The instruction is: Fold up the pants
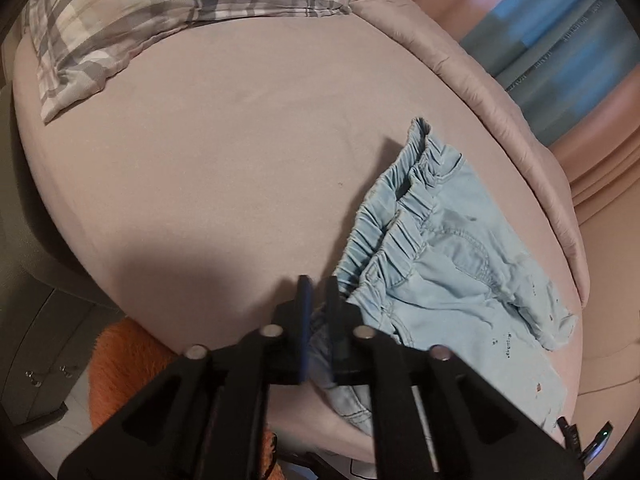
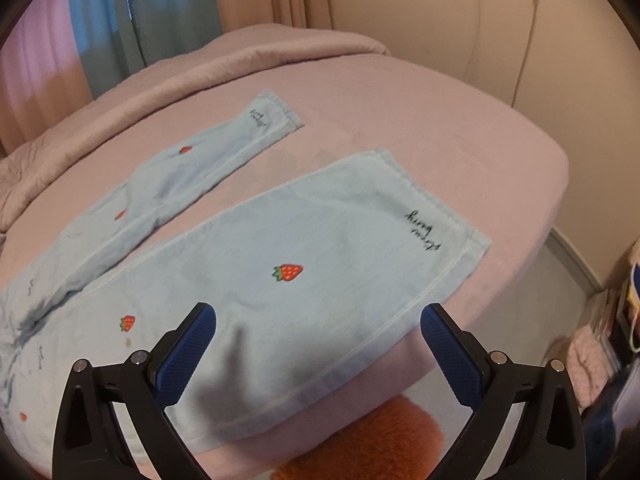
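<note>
Light blue pants with strawberry prints lie on a pink bed. In the left wrist view the elastic waistband (image 1: 404, 216) lies at the right, and my left gripper (image 1: 318, 292) is shut on the near corner of the pants' waist, with cloth pinched between its jaws. In the right wrist view the two legs are spread apart: the near leg (image 2: 328, 264) runs to the bed's front edge, the far leg (image 2: 208, 164) lies behind it. My right gripper (image 2: 318, 320) is open and empty, just above the near leg's lower edge.
A plaid pillow (image 1: 160, 12) lies at the head of the bed. A folded pink quilt (image 2: 168, 76) runs along the far side. An orange fluffy rug (image 2: 376, 436) is on the floor below the bed edge. Cluttered items (image 2: 608, 328) stand at the right wall.
</note>
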`<act>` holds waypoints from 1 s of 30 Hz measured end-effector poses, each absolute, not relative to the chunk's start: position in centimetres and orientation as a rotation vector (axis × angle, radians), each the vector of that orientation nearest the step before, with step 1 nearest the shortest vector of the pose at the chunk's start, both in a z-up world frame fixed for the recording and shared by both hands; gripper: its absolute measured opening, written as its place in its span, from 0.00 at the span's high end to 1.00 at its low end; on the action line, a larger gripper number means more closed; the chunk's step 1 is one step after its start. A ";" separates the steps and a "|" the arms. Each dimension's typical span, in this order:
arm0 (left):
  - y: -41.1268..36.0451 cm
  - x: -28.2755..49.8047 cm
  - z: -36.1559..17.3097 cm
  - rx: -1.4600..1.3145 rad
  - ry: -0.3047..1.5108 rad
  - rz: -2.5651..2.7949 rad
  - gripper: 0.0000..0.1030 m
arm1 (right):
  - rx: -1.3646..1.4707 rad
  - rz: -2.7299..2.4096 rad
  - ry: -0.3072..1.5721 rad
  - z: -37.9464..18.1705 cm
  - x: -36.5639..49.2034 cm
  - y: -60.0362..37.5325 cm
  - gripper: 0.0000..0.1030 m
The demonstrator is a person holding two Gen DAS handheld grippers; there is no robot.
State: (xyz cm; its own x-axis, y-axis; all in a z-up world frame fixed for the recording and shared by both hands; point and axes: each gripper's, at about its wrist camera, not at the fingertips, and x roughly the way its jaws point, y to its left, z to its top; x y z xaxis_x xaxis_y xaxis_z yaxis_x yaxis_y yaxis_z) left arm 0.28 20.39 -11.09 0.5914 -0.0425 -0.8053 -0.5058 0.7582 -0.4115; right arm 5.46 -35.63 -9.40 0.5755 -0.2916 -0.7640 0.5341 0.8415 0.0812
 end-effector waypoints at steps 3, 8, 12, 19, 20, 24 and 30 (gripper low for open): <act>20.8 0.1 -10.4 -0.693 0.885 0.305 0.36 | 0.302 -0.505 0.831 -9.4 5.7 -35.6 0.01; 20.6 0.8 -11.4 -0.797 0.865 0.175 0.34 | 0.326 -0.510 0.829 -9.4 5.5 -35.7 0.01; 19.5 2.0 -13.5 -0.860 0.892 0.058 0.44 | 0.312 -0.487 0.845 -9.6 5.9 -35.0 0.01; 19.7 2.4 -13.6 -0.860 0.876 0.134 0.74 | 0.289 -0.462 0.843 -9.3 6.5 -34.1 0.01; 19.6 2.2 -12.8 -0.840 0.855 0.141 0.75 | 0.283 -0.464 0.841 -9.2 6.5 -34.0 0.01; 19.4 2.1 -10.9 -0.800 0.812 0.159 0.75 | 0.276 -0.480 0.815 -8.4 6.2 -34.3 0.01; 19.2 3.0 -14.2 -0.754 0.903 0.219 0.74 | 0.299 -0.513 0.835 -9.3 6.3 -35.9 0.01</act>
State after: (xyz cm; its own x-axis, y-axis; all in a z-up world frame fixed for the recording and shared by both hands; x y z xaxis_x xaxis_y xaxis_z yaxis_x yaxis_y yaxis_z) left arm 2.96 19.22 -14.19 0.6175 -0.1318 -0.7755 -0.4718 0.7268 -0.4992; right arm 6.31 -35.87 -9.29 0.5604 -0.3140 -0.7664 0.5422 0.8386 0.0529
